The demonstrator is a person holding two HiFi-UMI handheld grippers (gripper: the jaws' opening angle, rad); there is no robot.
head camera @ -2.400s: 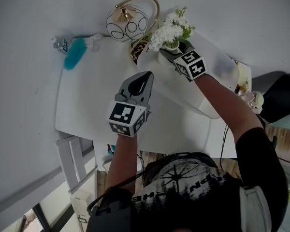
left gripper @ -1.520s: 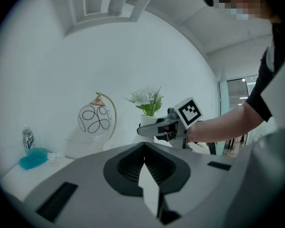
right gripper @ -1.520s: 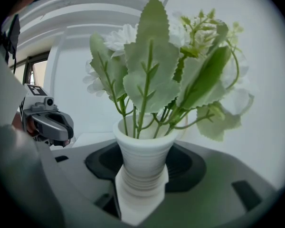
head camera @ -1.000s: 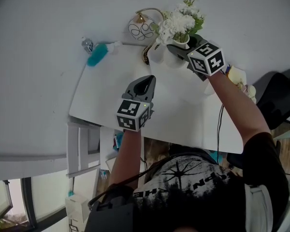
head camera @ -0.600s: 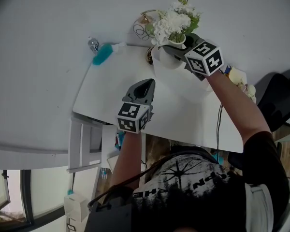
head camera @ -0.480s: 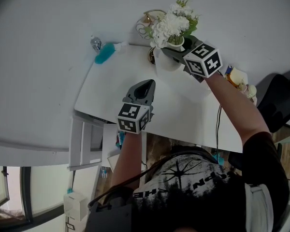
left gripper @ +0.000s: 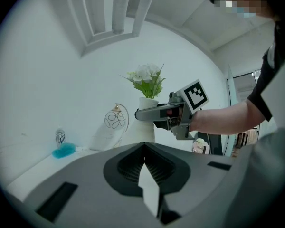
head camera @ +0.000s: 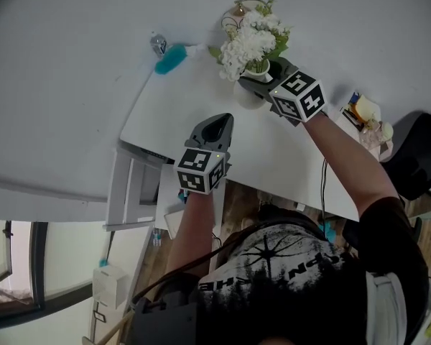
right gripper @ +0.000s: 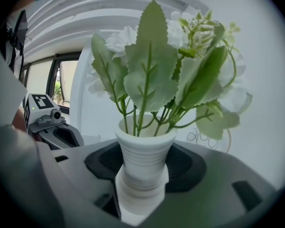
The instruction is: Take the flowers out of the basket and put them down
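White flowers with green leaves [head camera: 251, 40] stand in a small ribbed white vase [right gripper: 143, 156]. My right gripper [head camera: 255, 83] is shut on that vase and holds it upright above the white table [head camera: 287, 149]; its jaws [right gripper: 142, 175] clamp the vase's lower part. The left gripper view shows the vase [left gripper: 147, 103] well above the tabletop. Behind the flowers stands the wire basket with a gold handle [head camera: 238, 10], also seen beside a white cone shape [left gripper: 116, 121]. My left gripper [head camera: 218, 121] hovers over the table's near left part, shut and empty [left gripper: 144, 147].
A teal object [head camera: 171, 57] and a small bottle [head camera: 158, 44] lie at the table's far left corner. Small yellowish items [head camera: 364, 111] sit at the right edge. A white frame [head camera: 129, 192] stands below the table's left edge, and the wall is close behind.
The head view has swung, so the table sits higher and more to the right. My right gripper still holds the vase, now in front of the basket rather than beside it. The left gripper has barely moved.
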